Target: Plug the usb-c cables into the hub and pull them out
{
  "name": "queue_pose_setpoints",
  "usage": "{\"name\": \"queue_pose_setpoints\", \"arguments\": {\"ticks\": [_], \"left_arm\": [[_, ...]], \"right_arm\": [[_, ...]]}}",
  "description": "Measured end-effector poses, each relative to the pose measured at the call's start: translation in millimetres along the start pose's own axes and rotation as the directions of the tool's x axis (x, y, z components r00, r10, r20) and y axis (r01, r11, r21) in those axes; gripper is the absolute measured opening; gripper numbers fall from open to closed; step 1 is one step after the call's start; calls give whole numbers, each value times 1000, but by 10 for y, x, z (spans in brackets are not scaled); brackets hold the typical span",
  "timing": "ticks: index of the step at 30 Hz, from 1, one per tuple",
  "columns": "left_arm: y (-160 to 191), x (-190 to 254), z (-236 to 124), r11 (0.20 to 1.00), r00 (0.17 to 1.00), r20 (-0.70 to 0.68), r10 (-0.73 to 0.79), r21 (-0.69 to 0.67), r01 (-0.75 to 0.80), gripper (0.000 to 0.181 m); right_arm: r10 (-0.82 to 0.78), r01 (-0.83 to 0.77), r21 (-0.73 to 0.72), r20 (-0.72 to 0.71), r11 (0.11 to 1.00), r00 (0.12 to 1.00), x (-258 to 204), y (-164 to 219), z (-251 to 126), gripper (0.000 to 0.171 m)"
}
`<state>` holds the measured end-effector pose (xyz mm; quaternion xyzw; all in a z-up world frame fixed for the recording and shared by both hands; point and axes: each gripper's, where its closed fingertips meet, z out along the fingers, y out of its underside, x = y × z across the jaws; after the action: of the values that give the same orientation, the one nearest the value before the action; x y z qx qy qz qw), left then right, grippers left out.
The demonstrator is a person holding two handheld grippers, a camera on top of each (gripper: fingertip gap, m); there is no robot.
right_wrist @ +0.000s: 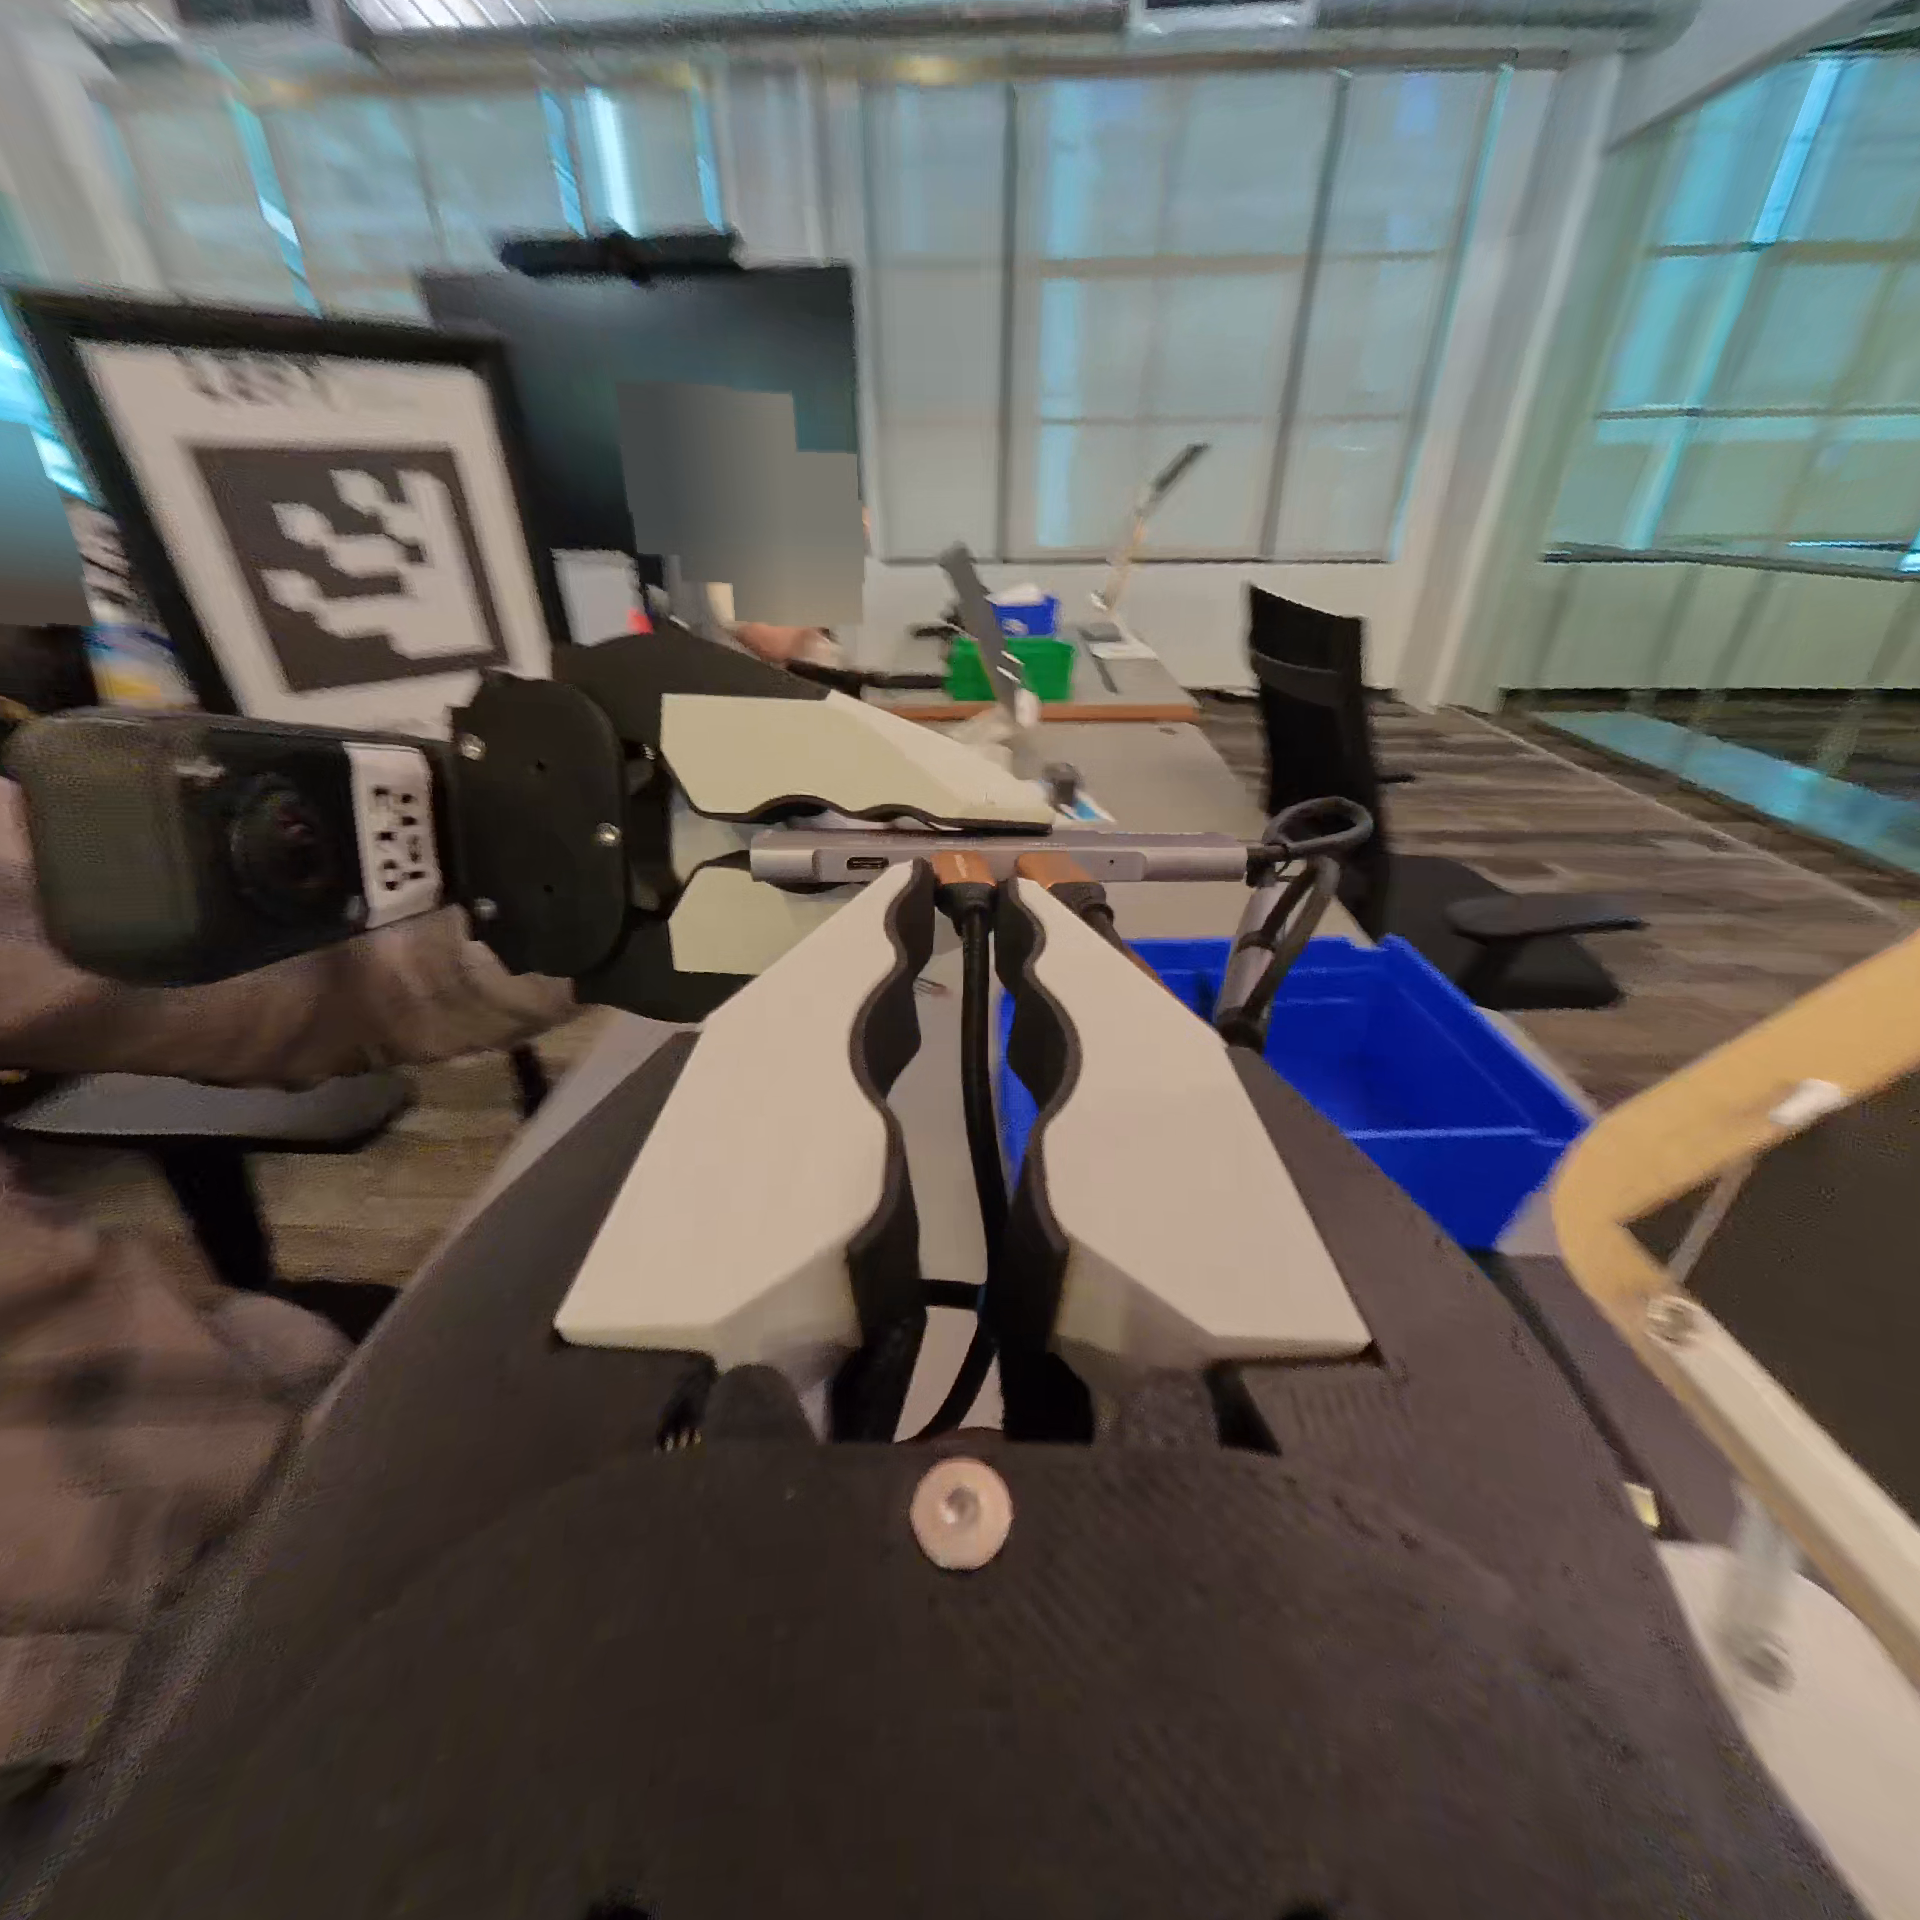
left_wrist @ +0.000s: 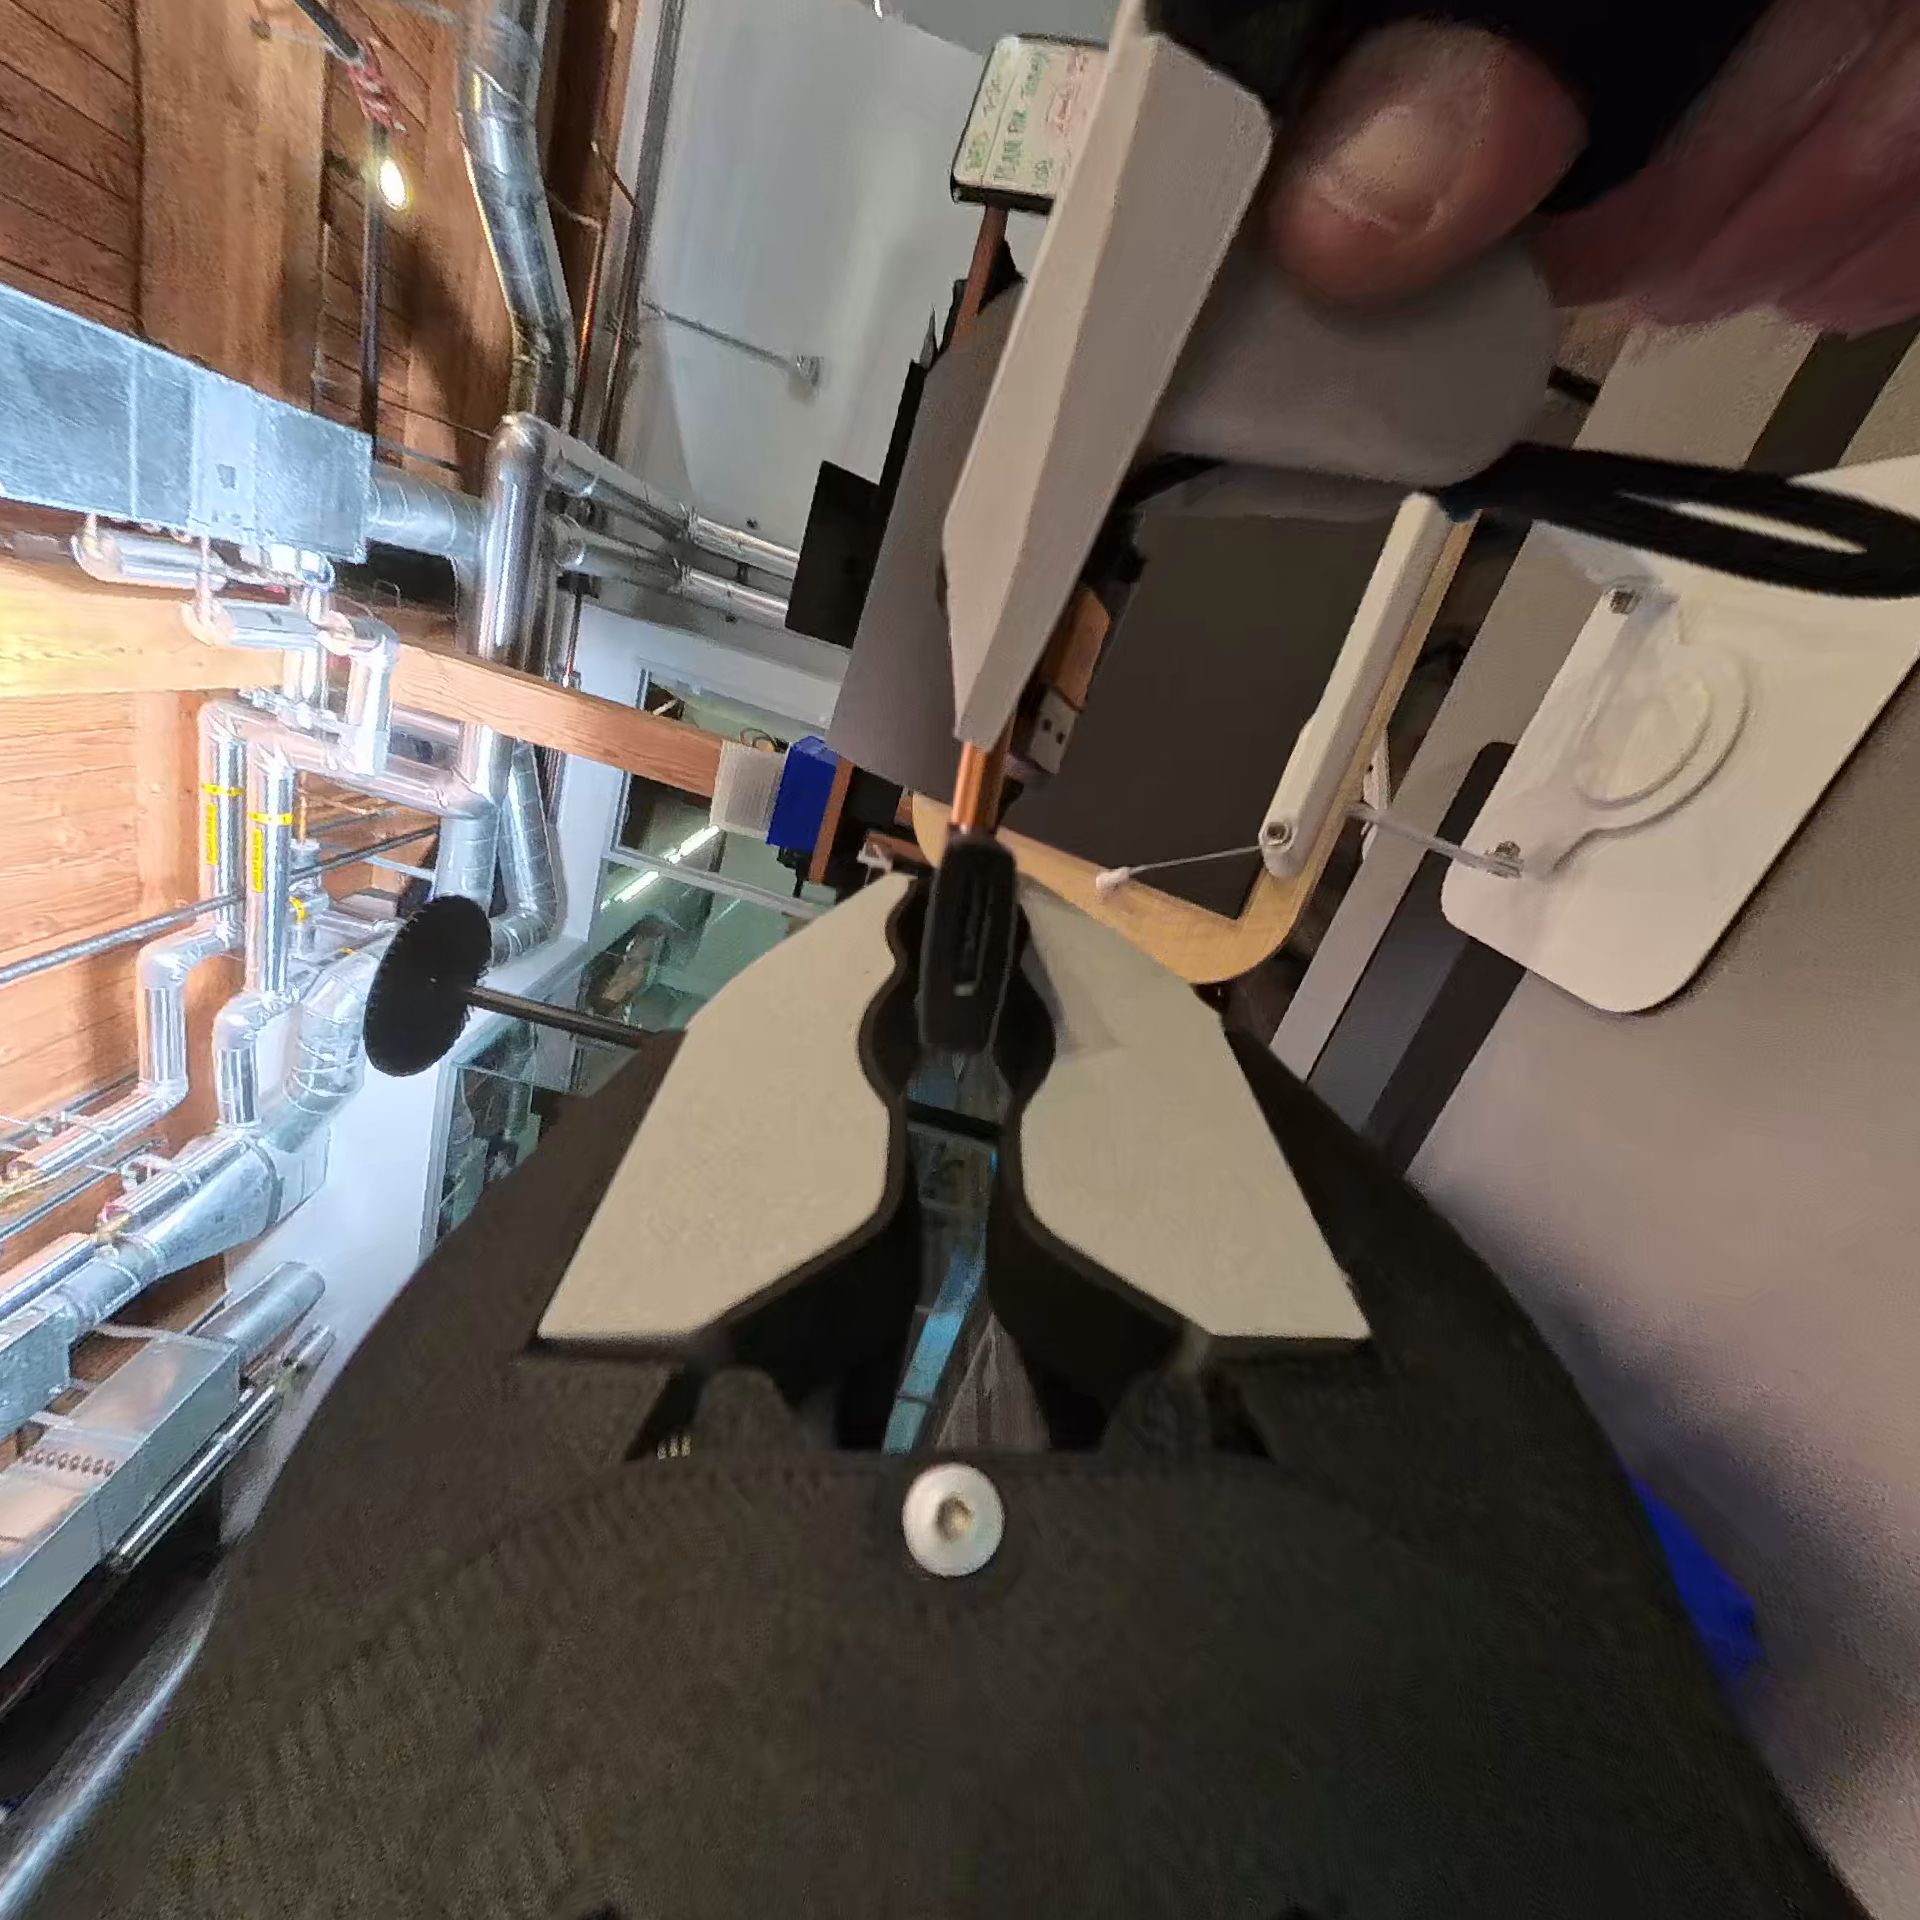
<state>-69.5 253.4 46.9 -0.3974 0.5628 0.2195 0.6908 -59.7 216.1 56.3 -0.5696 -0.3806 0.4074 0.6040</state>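
Left wrist view: rolled sideways, ceiling pipes at left, looking along own fingers, very close on the hub end-on; right wrist view: upright, level, facing windows across the office, close behind own fingers; shared by both: the hub, plus each other's gripper at close range

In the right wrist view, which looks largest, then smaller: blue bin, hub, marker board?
1. Marker board
2. Blue bin, though it is nearer the camera, so true size is unsure
3. Hub
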Motion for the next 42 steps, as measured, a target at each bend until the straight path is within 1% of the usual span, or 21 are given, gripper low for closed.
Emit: {"name": "queue_pose_setpoints", "arguments": {"ticks": [2,4,5,7,9,10,11,13,15,16,18,20,21,23,24,26,29,31,34,37,42], "left_arm": [[58,-27,14,1000,999,37,-3,-27,4,10],[91,-26,-2,997,999,27,-40,-63,41,35],[97,-16,-12,995,998,20,-58,-79,59,45],[112,-2,-7,993,998,28,-50,-105,52,63],[130,70,20,991,998,-8,-61,-117,60,72],[152,114,26,988,994,-49,-101,-124,94,72],[154,187,12,977,972,-135,-192,-123,176,72],[111,226,-80,887,828,-318,-461,-155,434,73],[56,64,-168,752,644,-414,-643,-183,633,69],[69,-7,-172,690,566,-432,-702,-216,691,66],[76,34,-155,609,426,-487,-762,-314,729,67],[136,176,-102,587,369,-497,-785,-409,698,63],[144,244,-83,579,341,-509,-790,-439,687,58],[83,280,-56,533,263,-535,-803,-447,719,33],[80,281,-40,515,242,-532,-811,-454,727,29],[88,273,-20,518,245,-532,-811,-456,724,28],[100,283,22,562,304,-529,-792,-438,702,31],[97,278,55,597,341,-542,-768,-413,687,29],[81,285,76,608,365,-532,-764,-403,684,27],[79,318,66,599,346,-538,-769,-417,684,27],[29,336,24,573,307,-554,-774,-408,711,28]], "right_arm": [[-58,56,-35,-77,998,995,41,9,54,9],[-153,127,-122,-228,984,962,216,60,33,9],[-177,145,-138,-260,980,949,243,53,27,9],[-230,192,-149,-307,970,924,244,2,51,8],[-289,241,-186,-302,953,909,190,15,117,9],[-317,278,-170,-289,945,903,147,-12,146,9],[-348,309,-171,-291,936,891,138,-21,158,9],[-420,372,-201,-323,906,848,189,-18,133,9],[-488,441,-209,-349,873,800,223,-43,111,9],[-514,474,-200,-349,858,784,200,-62,124,9],[-596,551,-231,-367,802,714,170,-78,169,9],[-652,601,-258,-370,756,662,111,-83,237,9],[-678,627,-267,-380,732,629,83,-100,259,9],[-732,663,-320,-392,677,558,63,-100,295,9],[-754,681,-338,-397,650,523,58,-100,307,9],[-790,706,-371,-402,603,463,74,-91,307,9],[-843,742,-416,-371,525,389,50,-69,318,9],[-857,750,-434,-374,500,355,47,-83,317,8],[-870,754,-451,-366,477,331,63,-77,294,8],[-882,759,-463,-341,458,324,74,-46,279,8],[-879,753,-459,-304,472,367,66,-22,240,8]]}}
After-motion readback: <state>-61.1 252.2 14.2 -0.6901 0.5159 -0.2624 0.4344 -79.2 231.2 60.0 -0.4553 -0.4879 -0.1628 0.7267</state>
